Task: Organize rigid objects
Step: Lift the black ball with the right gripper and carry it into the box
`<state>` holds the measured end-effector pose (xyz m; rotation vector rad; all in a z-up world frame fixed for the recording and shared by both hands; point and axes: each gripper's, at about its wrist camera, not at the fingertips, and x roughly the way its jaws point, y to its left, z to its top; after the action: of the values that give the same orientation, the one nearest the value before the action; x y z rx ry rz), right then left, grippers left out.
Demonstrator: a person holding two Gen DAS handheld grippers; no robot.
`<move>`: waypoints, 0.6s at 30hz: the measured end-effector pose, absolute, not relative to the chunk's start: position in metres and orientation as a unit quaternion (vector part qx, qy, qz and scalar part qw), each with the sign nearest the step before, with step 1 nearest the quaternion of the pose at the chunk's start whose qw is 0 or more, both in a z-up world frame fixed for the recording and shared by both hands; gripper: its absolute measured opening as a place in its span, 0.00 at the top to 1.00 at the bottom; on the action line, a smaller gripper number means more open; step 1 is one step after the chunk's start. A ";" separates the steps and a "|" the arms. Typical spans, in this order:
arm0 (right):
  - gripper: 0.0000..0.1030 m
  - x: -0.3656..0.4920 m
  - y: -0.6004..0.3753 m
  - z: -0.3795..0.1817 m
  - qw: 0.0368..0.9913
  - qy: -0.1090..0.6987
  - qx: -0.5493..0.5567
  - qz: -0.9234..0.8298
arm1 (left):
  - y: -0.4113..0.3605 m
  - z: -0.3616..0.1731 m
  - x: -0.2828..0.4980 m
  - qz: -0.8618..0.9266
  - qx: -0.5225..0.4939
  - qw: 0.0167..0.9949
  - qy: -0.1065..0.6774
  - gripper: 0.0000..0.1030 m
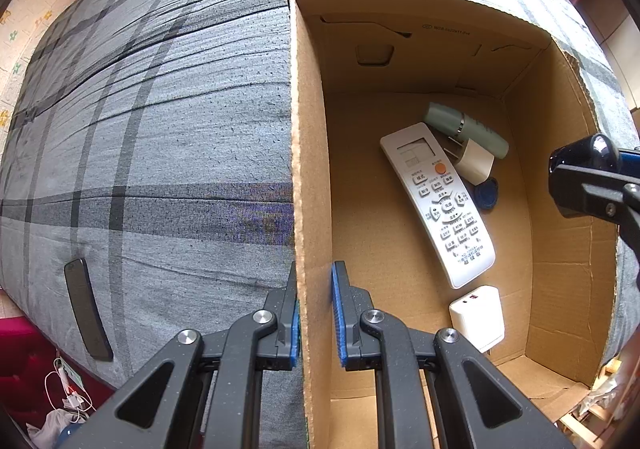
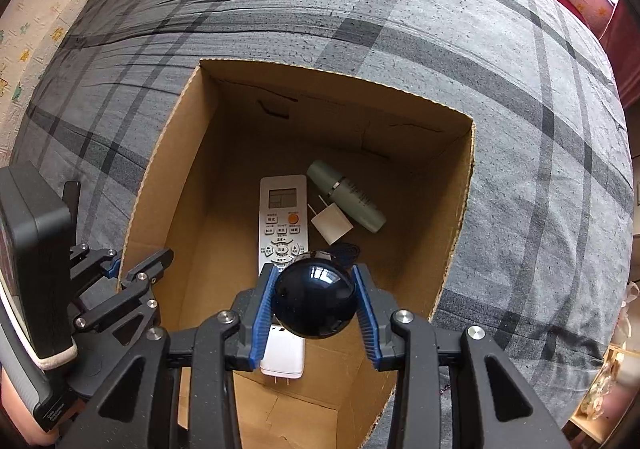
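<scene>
Cardboard is what my left gripper (image 1: 316, 313) is pinching, its blue pads clamped tight on the left wall of the open brown cardboard box (image 1: 310, 169) sitting on the grey plaid bedspread (image 1: 160, 129). My right gripper (image 2: 314, 305) is gripping a glossy dark blue round ball-shaped object (image 2: 314, 299) above the box's opening. Inside the box are lying a white remote control (image 2: 282, 217), a pale green cylindrical bottle (image 2: 346, 195), a small cream plug adapter (image 2: 332, 227) and a white charger block (image 1: 476, 315).

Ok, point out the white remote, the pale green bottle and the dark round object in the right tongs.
white remote (image 1: 438, 205): left wrist view, button panel.
pale green bottle (image 2: 348, 195): right wrist view, middle of its body.
dark round object (image 2: 315, 296): right wrist view, glossy top.
</scene>
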<state>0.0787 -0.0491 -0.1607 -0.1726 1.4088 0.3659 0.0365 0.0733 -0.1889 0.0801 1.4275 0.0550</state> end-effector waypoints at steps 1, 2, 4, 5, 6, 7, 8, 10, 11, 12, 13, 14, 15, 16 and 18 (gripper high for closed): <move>0.61 0.079 -0.047 -0.164 0.742 0.645 -0.081 0.167 | 0.073 -0.189 0.036 0.025 0.036 0.755 0.654 0.87; 0.61 0.079 -0.046 -0.167 0.740 0.646 -0.082 0.167 | 0.073 -0.189 0.036 0.025 0.036 0.755 0.654 0.87; 0.61 0.079 -0.043 -0.172 0.739 0.648 -0.085 0.165 | 0.073 -0.189 0.036 0.025 0.036 0.755 0.654 0.87; 0.61 0.080 -0.042 -0.176 0.737 0.649 -0.086 0.165 | 0.073 -0.189 0.036 0.025 0.035 0.755 0.655 0.87; 0.61 0.080 -0.041 -0.179 0.736 0.651 -0.087 0.164 | 0.073 -0.189 0.036 0.025 0.035 0.755 0.655 0.87; 0.61 0.080 -0.040 -0.182 0.735 0.652 -0.089 0.164 | 0.073 -0.189 0.036 0.025 0.034 0.755 0.655 0.87; 0.61 0.080 -0.039 -0.186 0.734 0.653 -0.091 0.163 | 0.073 -0.189 0.036 0.025 0.034 0.755 0.655 0.87; 0.61 0.081 -0.038 -0.193 0.731 0.656 -0.094 0.161 | 0.073 -0.190 0.036 0.025 0.034 0.755 0.655 0.87; 0.61 0.081 -0.038 -0.195 0.730 0.657 -0.096 0.160 | 0.074 -0.190 0.036 0.024 0.034 0.755 0.655 0.87; 0.61 0.081 -0.037 -0.198 0.729 0.658 -0.097 0.160 | 0.074 -0.190 0.036 0.024 0.034 0.755 0.655 0.87; 0.61 0.082 -0.037 -0.200 0.729 0.659 -0.097 0.160 | 0.074 -0.190 0.036 0.024 0.033 0.755 0.655 0.87; 0.61 0.082 -0.037 -0.203 0.728 0.659 -0.098 0.160 | 0.074 -0.190 0.036 0.024 0.033 0.755 0.655 0.87; 0.61 0.082 -0.037 -0.205 0.727 0.660 -0.099 0.159 | 0.075 -0.190 0.037 0.024 0.033 0.755 0.655 0.87; 0.61 0.083 -0.037 -0.208 0.725 0.662 -0.099 0.160 | 0.074 -0.190 0.037 0.024 0.033 0.755 0.655 0.87; 0.61 0.083 -0.036 -0.212 0.724 0.663 -0.100 0.159 | 0.075 -0.190 0.037 0.024 0.032 0.755 0.655 0.87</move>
<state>0.0830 -0.0357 -0.2116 -0.2216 1.4642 0.3515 0.0365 0.0746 -0.1901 0.0704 1.4286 0.0529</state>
